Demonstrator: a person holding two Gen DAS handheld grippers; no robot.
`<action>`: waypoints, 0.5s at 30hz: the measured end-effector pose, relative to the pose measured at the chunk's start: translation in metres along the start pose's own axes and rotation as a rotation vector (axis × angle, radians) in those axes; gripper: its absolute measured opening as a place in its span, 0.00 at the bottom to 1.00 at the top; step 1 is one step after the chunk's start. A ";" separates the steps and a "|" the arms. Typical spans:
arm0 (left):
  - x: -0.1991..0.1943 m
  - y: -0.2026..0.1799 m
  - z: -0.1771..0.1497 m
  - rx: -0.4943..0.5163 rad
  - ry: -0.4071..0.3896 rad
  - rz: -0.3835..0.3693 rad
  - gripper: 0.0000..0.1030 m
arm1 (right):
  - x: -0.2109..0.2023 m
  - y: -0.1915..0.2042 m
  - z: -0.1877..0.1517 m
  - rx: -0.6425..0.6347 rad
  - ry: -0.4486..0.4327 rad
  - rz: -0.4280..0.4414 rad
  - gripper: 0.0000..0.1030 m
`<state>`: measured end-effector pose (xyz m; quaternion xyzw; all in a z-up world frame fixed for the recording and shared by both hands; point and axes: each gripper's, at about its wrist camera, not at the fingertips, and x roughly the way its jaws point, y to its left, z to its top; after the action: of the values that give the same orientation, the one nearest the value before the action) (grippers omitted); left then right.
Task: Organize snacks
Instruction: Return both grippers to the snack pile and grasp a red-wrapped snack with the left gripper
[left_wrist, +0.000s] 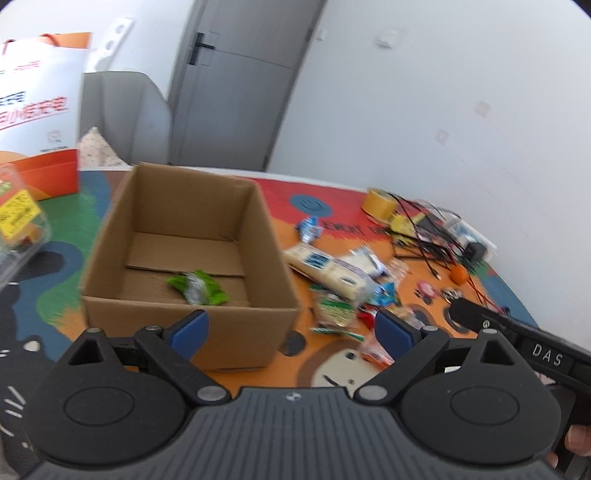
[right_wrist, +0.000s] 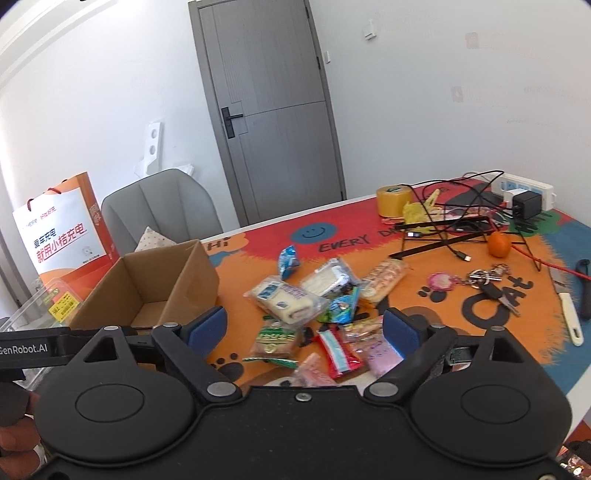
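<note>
A: What is seen at the far left?

B: An orange-and-white paper bag (right_wrist: 66, 232) is stood by a clear plastic container (left_wrist: 18, 221). Next to these, an open cardboard box (left_wrist: 110, 236) is placed on the colourful table mat (right_wrist: 480, 332), with one green snack packet (left_wrist: 197, 286) laid on its floor.

A: And the left gripper (left_wrist: 291, 328)?

B: Its blue pads are spread wide over the box's near wall; nothing is held.

A: Further right?

B: A pile of snacks (right_wrist: 314, 310) is scattered on the mat just right of the box. The right gripper (right_wrist: 304, 328) is held above it, pads parted, nothing pinched. Beyond, a yellow tape roll (right_wrist: 393, 201), tangled cables (right_wrist: 454, 225), an orange (right_wrist: 499, 244) and keys (right_wrist: 487, 284) are seen.
</note>
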<state>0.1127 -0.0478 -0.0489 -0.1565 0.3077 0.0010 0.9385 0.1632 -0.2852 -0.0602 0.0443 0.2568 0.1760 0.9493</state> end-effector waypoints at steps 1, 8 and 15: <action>0.003 -0.005 -0.001 0.012 0.010 -0.009 0.93 | -0.001 -0.004 0.000 0.002 0.000 -0.004 0.89; 0.021 -0.030 -0.007 0.051 0.061 -0.055 0.93 | -0.003 -0.029 -0.004 0.015 0.001 -0.037 0.89; 0.044 -0.050 -0.013 0.069 0.093 -0.068 0.92 | 0.004 -0.054 -0.014 0.045 0.016 -0.065 0.86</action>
<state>0.1458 -0.1033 -0.0695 -0.1342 0.3452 -0.0487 0.9276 0.1759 -0.3340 -0.0832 0.0559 0.2695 0.1393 0.9512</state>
